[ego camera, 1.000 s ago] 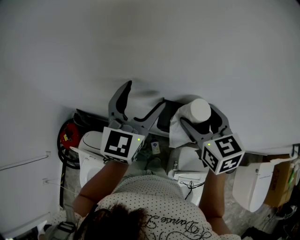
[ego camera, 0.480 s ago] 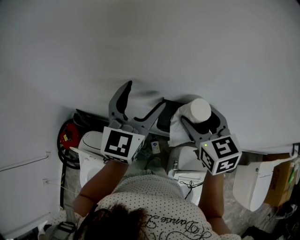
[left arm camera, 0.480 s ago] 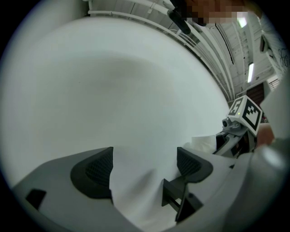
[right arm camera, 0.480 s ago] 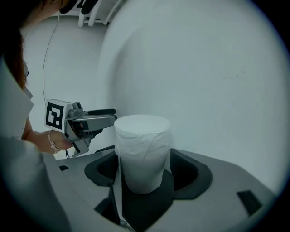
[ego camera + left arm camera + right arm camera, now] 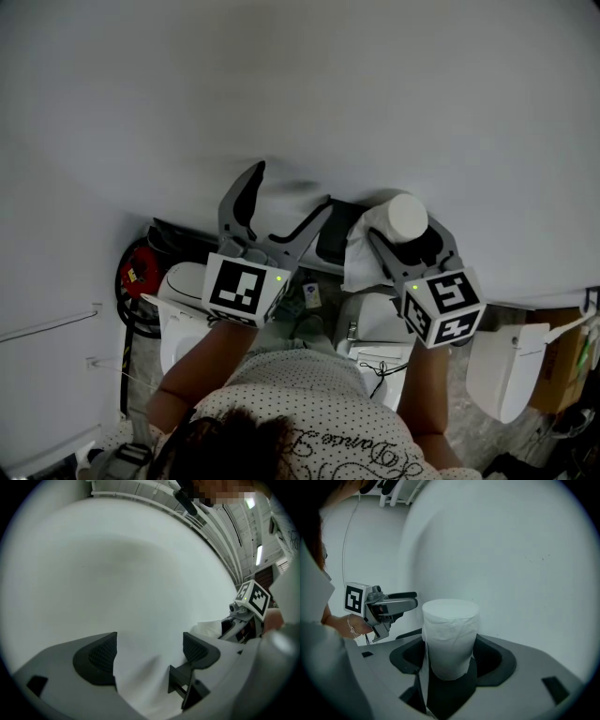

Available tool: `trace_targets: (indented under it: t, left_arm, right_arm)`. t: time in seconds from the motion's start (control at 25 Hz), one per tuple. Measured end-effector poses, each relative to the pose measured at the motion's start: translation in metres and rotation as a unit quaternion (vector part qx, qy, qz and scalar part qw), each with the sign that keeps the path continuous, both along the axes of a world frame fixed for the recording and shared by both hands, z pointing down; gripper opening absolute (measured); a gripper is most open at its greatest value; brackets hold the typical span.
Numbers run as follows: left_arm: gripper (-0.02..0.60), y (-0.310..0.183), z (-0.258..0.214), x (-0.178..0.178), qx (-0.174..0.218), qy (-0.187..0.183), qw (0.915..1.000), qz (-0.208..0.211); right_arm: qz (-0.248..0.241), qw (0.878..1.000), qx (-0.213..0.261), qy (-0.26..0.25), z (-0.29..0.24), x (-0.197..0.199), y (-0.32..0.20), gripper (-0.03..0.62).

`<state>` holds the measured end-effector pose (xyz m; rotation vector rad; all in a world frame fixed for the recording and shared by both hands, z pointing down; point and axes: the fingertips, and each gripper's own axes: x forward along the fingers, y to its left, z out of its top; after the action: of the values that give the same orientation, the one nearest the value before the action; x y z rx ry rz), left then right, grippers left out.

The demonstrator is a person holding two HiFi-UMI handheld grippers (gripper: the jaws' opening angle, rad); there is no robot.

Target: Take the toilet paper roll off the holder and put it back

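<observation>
The toilet paper roll (image 5: 450,634) stands upright between the jaws of your right gripper (image 5: 451,665), just in front of the white wall (image 5: 300,94). Over the last second those jaws have been closing. The head view shows them drawn in around the roll, and the roll has shifted slightly to the right with them. The dark pads now seem to meet the roll's two sides, so I judge the grip is just being made and the lift-off has not yet started.

The roll is a plump white cylinder with a flat top. It is soft and wrinkled, and its outer wrap lies in loose diagonal folds, so it will give under pressure. Squeeze only enough to carry it. A loose tail of paper (image 5: 423,667) hangs down the roll's left side and could catch or unwind as you pull away.

Just left of the roll in the head view, a dark fitting (image 5: 330,242) sits against the wall. It may be the holder, but I cannot tell.

Further left of the roll, your left gripper (image 5: 147,653) faces bare wall. Its ribbed black pads stand wide apart with nothing between them. The wall is smooth, matte and featureless.
</observation>
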<state>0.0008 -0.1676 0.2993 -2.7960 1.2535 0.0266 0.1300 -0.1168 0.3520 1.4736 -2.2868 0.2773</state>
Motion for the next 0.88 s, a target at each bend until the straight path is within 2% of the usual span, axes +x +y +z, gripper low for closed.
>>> trace_targets:
  t: [0.24, 0.88]
  left_arm:
    - [0.423, 0.001, 0.001, 0.0, 0.0, 0.0, 1.0, 0.003]
    - [0.423, 0.003, -0.005, 0.0, 0.003, 0.004, 0.9999, 0.009]
  right_arm:
    - [-0.003, 1.0, 0.002, 0.003, -0.004, -0.002, 0.001, 0.3]
    - [-0.026, 0.998, 0.05, 0.004, -0.051, -0.008, -0.004, 0.299]
